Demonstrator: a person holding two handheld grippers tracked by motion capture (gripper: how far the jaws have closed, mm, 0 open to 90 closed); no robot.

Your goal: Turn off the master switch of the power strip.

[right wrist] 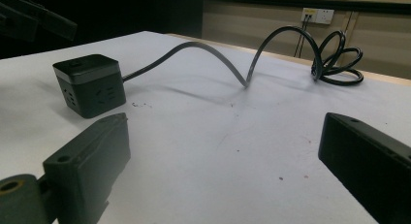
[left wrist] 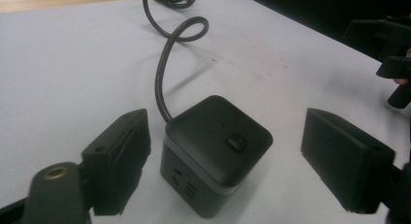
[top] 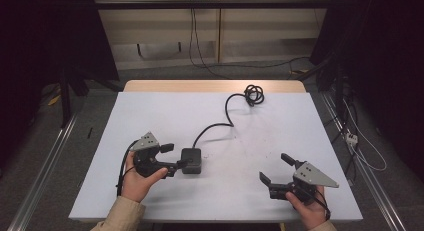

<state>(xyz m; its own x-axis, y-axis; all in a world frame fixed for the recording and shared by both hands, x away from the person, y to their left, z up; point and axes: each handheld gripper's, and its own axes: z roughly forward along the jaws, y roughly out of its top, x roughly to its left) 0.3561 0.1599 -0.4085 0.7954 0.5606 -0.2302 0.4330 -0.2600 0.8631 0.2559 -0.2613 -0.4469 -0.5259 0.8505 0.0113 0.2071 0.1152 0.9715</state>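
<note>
A black cube power strip [top: 191, 161] with socket slots on its side and a button on top [left wrist: 218, 151] stands on the white table [top: 150, 116], left of centre. Its black cable [top: 227, 111] snakes back to a coil [top: 254, 94] near the far edge. My left gripper [top: 176, 156] is open, with its jaws either side of the cube [left wrist: 232, 161] and a gap showing at each pad. Near the front right, my right gripper [top: 274, 168] stands open on bare table [right wrist: 223, 170], pointing toward the cube [right wrist: 89, 83] and the cable [right wrist: 232, 64].
The table's wooden far edge [top: 215, 86] borders a wall with outlets [right wrist: 317, 14]. Loose cables and a plug strip [top: 352, 138] lie on the floor to the right. A metal rail [top: 45, 166] runs along the left. The right gripper [left wrist: 387, 54] appears far off in the left gripper view.
</note>
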